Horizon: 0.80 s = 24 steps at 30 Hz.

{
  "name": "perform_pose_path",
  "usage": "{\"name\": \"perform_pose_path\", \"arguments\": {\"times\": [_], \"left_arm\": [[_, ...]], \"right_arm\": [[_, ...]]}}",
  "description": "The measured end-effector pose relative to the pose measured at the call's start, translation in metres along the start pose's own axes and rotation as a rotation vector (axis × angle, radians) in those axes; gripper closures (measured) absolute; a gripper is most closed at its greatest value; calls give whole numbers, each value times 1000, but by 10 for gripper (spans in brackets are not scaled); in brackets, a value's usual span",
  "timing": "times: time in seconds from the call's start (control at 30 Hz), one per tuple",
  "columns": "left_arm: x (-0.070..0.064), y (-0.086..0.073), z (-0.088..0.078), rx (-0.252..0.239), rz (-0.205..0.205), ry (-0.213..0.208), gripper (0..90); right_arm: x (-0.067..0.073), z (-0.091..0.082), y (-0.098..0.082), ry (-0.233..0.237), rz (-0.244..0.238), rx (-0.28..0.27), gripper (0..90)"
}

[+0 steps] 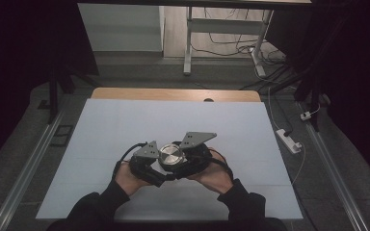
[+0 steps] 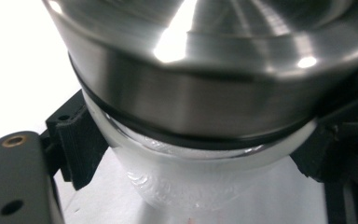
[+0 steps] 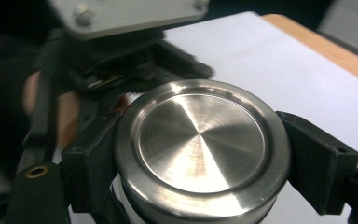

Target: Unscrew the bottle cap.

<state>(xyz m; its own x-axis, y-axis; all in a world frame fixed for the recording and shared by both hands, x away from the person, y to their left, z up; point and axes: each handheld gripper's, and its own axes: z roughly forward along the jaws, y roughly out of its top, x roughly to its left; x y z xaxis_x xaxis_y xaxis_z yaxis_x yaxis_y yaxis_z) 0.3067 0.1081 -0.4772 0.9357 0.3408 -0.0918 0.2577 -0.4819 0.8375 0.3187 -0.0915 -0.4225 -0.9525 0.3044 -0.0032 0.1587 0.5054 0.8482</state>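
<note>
A small jar with a brushed-steel lid [image 1: 172, 155] is held just above the white table sheet, near the front middle. In the left gripper view, my left gripper [image 2: 200, 179] is shut on the jar's pale frosted body [image 2: 186, 182], just under the lid [image 2: 205, 70]. Its black pads [image 2: 77, 135] press on both sides. In the right gripper view, my right gripper [image 3: 203, 156] is shut on the lid [image 3: 200, 140], one black pad [image 3: 319, 161] on each side. From above, the left gripper [image 1: 158, 167] and right gripper [image 1: 187, 158] meet at the jar.
The white sheet [image 1: 173, 115] covers the table, with a wooden edge [image 1: 173, 94] showing at the far side. A person's hands [image 1: 127, 178] hold both grippers near the front edge. A power strip [image 1: 289, 140] lies on the floor at the right.
</note>
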Motion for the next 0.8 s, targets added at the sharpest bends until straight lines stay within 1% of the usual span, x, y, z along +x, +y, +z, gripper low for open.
{"name": "perform_pose_path", "arguments": {"times": [0.07,0.13,0.2,0.23,0.3,0.33,0.37,0.4,0.43,0.5,0.57,0.6,0.63,0.7,0.77,0.8], "left_arm": [[-1,1,0,-5,16,-35,161],[-2,2,0,-13,27,-66,161],[-2,2,0,-17,30,-92,161],[-1,1,1,-17,29,-95,161],[-1,1,2,-11,28,-86,161],[-1,1,2,-8,24,-71,161],[-1,1,2,-8,24,-71,161],[0,0,1,-5,10,-38,161],[2,0,0,-5,0,-20,161],[5,-2,-2,-17,-32,6,161],[8,-3,-3,-31,-63,22,161],[8,-3,-3,-31,-63,22,161],[9,-4,-3,-30,-74,40,161],[8,-4,-2,-24,-75,55,161],[6,-4,-1,-19,-68,71,161],[5,-3,-1,-18,-66,79,161]], "right_arm": [[-5,-4,-1,75,-23,-5,184],[-11,-7,-3,149,-41,-24,184],[-16,-9,-6,212,-48,-43,184],[-18,-9,-7,230,-45,-47,183],[-18,-8,-8,229,-41,-39,179],[-18,-8,-7,217,-36,-26,164],[-18,-8,-7,217,-36,-26,164],[-17,-9,-3,191,2,-14,80],[-17,-11,-1,170,15,-16,66],[-15,-16,3,104,38,-1,33],[-12,-17,6,50,64,23,28],[-10,-16,6,24,76,31,30],[-8,-15,7,-8,82,38,36],[-2,-10,8,-73,76,26,64],[4,-3,7,-110,76,6,72],[7,0,7,-137,68,0,86]]}}
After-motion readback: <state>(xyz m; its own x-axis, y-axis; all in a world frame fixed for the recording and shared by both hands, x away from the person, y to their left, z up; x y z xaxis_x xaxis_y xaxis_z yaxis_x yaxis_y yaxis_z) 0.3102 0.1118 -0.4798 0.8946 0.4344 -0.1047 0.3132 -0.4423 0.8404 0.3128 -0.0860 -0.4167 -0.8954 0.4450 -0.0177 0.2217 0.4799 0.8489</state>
